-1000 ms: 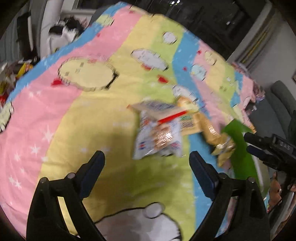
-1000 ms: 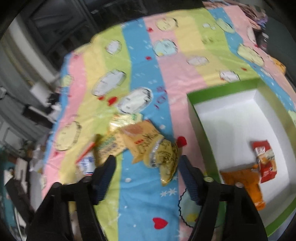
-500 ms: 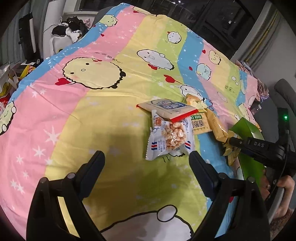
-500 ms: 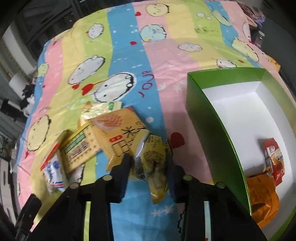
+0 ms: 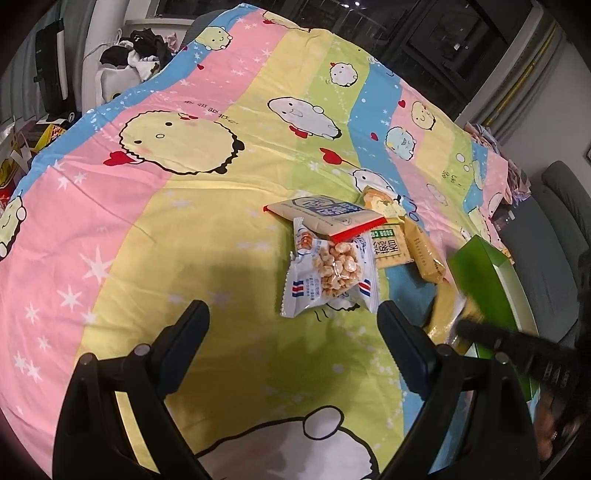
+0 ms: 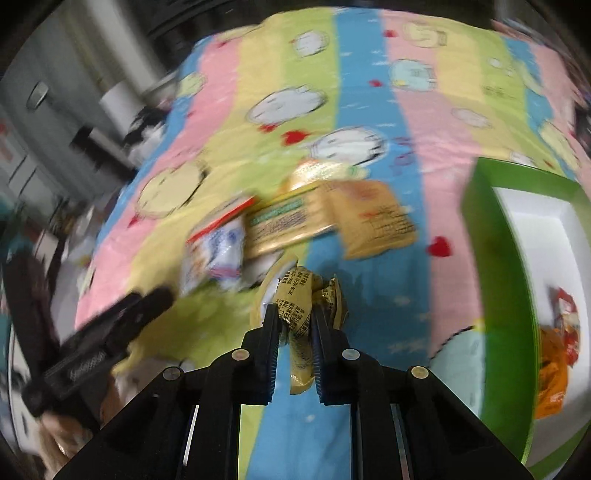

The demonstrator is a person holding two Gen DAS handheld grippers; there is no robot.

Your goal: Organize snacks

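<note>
Covering the whole work surface is a striped cartoon-print sheet (image 5: 192, 221), pink/yellow/green/blue bands w/ round characters & hearts. Dark windows (image 5: 436, 33) sit behind it; a pile of dark clothes (image 5: 140, 48) lies off the far left edge.

Right gripper (image 6: 294, 317) is clenched on a crumpled gold snack packet (image 6: 301, 306); packet's long axis runs along the fingers, one end sticking out toward the sheet, the other hanging back between the jaws. Held above the blue stripe, just left of the green box (image 6: 491, 266).

Left gripper (image 5: 293, 314) is released, jaws wide, nothing between them, hovering near the peanut bag (image 5: 330, 269). That bag lies flat, long axis roughly toward the camera. On its far end rests a tan red-edged packet (image 5: 325, 218); beside them the soda cracker pack (image 5: 389, 245) & a tan biscuit pack (image 5: 424, 254), both angled toward the box.

Right view is motion-blurred: labels unreadable. In the box, a red packet (image 6: 565, 310) & an orange packet (image 6: 552, 376) are cut off by the frame edge. Box mostly out of left view, partly behind the right gripper's blurred tip.
</note>
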